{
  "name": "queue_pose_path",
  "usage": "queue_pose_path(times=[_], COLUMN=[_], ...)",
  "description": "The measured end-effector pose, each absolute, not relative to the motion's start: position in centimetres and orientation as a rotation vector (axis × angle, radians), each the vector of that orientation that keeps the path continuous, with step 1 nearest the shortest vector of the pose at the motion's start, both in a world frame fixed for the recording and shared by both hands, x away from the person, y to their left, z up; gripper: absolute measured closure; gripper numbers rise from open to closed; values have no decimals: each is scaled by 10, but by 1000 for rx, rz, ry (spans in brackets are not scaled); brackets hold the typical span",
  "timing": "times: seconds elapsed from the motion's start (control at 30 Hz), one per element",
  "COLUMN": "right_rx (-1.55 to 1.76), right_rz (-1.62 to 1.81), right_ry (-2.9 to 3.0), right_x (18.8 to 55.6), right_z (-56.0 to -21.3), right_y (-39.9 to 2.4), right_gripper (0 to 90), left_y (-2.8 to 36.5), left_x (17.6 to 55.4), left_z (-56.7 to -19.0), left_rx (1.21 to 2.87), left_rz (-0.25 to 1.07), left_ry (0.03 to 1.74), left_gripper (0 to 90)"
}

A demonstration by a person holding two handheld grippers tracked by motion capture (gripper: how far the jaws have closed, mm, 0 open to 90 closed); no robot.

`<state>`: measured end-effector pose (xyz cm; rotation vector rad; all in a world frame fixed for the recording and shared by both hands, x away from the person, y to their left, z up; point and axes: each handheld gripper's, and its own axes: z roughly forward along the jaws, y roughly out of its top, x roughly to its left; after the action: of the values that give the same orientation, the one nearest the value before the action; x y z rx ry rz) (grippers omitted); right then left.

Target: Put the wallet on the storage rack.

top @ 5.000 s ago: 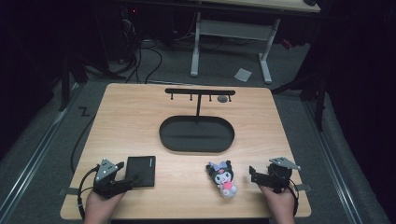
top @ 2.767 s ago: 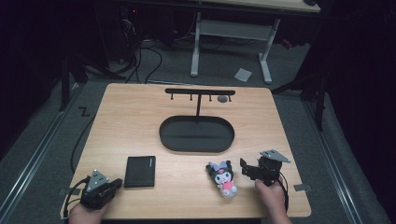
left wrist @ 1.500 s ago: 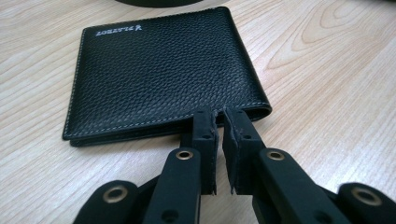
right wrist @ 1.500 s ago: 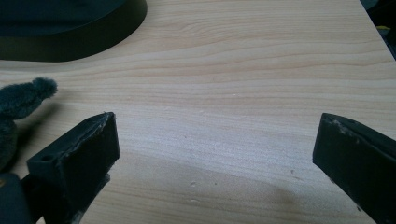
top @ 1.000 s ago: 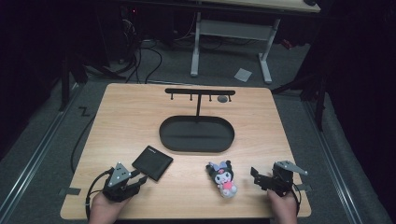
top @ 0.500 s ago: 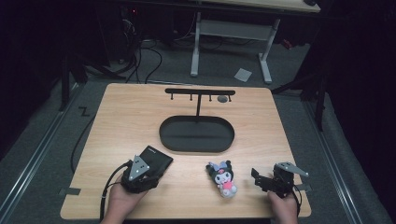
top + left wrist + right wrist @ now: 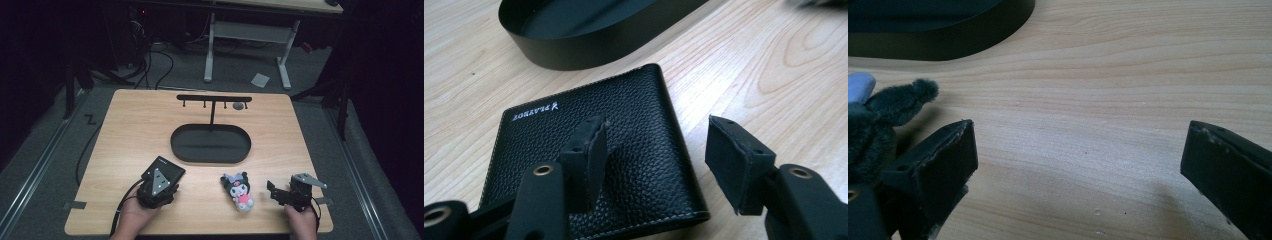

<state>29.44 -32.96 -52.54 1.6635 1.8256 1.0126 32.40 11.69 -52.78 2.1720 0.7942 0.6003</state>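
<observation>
The left gripper (image 7: 651, 150) hovers over the black leather wallet (image 7: 594, 165) with its jaws parted, having just been opening: one pad sits above the wallet's face, the other hangs past its edge over bare wood, and neither presses on the leather. In the high view the left gripper (image 7: 157, 187) is near the table's front edge, left of centre, and the wallet (image 7: 167, 170) lies flat and skewed, with one corner toward the black oval tray (image 7: 210, 144) at the middle of the table (image 7: 130, 130). Wallet and tray are near but apart.

The step in hand looks like taking hold of the wallet. Because it lies flat, a grip across its broad face would probably fail. The better approach is likely to lower the gripper until one pad slides under the overhanging edge or catches the thin side. The jaws should then close across the thickness, near the middle of that side, so the wallet does not swing or fall open.

The right gripper (image 7: 285, 195) rests near the front right corner, jaws wide apart over bare wood. The plush toy (image 7: 239, 189) lies just beside it, toward the centre. Behind the tray stands a black T-shaped rack (image 7: 214, 99).
</observation>
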Motion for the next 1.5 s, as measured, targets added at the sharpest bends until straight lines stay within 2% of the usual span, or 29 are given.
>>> queue_pose_path(times=[0.13,0.23,0.43,0.47,0.87,1.5], right_rx=[1666,1670,1673,1671,1678,1683], right_rz=[1011,1011,1015,1015,1020,1023], right_ry=[1832,1832,1825,1827,1834,1835], right_x=[296,295,295,295,294,295], right_z=[-526,-526,-525,-525,-526,-526], right_y=[-329,-330,-331,-330,-330,-330], right_gripper=[16,17,20,21,31,31], left_y=[115,113,111,111,115,137], left_x=[325,320,318,317,317,313], left_z=[-530,-536,-537,-536,-530,-508], left_rx=[2175,2178,2189,2188,2138,1987], left_rz=[611,698,733,749,651,637], left_ry=[801,769,755,736,799,834], left_gripper=[441,481,528,559,763,811])
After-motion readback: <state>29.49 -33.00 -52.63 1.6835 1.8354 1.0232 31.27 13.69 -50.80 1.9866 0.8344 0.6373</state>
